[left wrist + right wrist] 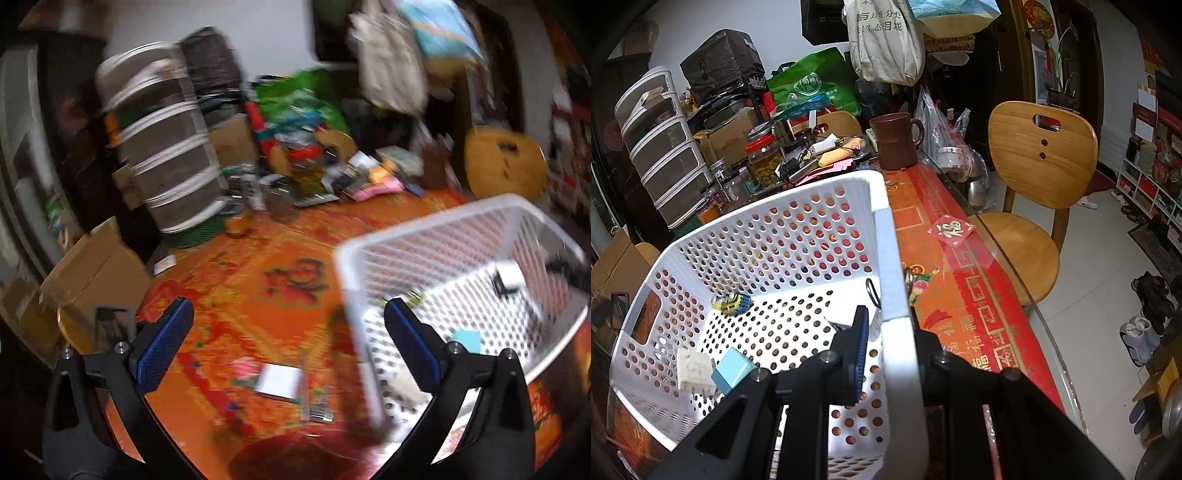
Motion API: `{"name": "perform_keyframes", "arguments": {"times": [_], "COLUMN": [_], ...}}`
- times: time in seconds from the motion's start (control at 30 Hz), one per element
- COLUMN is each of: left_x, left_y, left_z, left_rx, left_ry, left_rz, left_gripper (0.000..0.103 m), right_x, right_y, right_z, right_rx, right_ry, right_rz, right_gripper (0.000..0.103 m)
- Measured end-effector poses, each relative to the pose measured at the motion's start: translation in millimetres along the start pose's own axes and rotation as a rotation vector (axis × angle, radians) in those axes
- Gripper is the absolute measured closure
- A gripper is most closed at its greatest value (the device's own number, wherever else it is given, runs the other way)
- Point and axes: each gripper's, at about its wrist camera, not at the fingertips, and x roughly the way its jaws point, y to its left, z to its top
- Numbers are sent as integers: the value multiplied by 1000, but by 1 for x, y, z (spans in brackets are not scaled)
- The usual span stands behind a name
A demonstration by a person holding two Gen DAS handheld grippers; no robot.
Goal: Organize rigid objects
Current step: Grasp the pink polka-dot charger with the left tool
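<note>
With your right gripper [886, 354] pinching the white basket [775, 236] wall at lower centre and your left gripper [288, 347] wide and empty, any tug could tip it.

The left gripper [288, 321] is showing two matte black angular arms, each carrying a blue cross-hatched pad and silver round screw heads at its pivots. The right gripper [892, 354] is wearing the same black frame, blue pad and silver screws.
</note>
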Motion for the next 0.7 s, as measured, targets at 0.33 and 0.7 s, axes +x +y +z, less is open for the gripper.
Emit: {"name": "perform_keyframes", "arguments": {"times": [0.33, 0.7], "left_x": [100, 167], "left_y": [75, 80], "left_z": [-63, -101], "left_rx": [-73, -215], "left_ry": [283, 391], "left_rz": [22, 0], "left_gripper": [1, 29], "right_x": [0, 0], "right_y": [-1, 1], "right_z": [0, 0], "right_rx": [4, -4], "right_ry": [-1, 1], "right_rz": [-3, -21], "right_gripper": [86, 86]}}
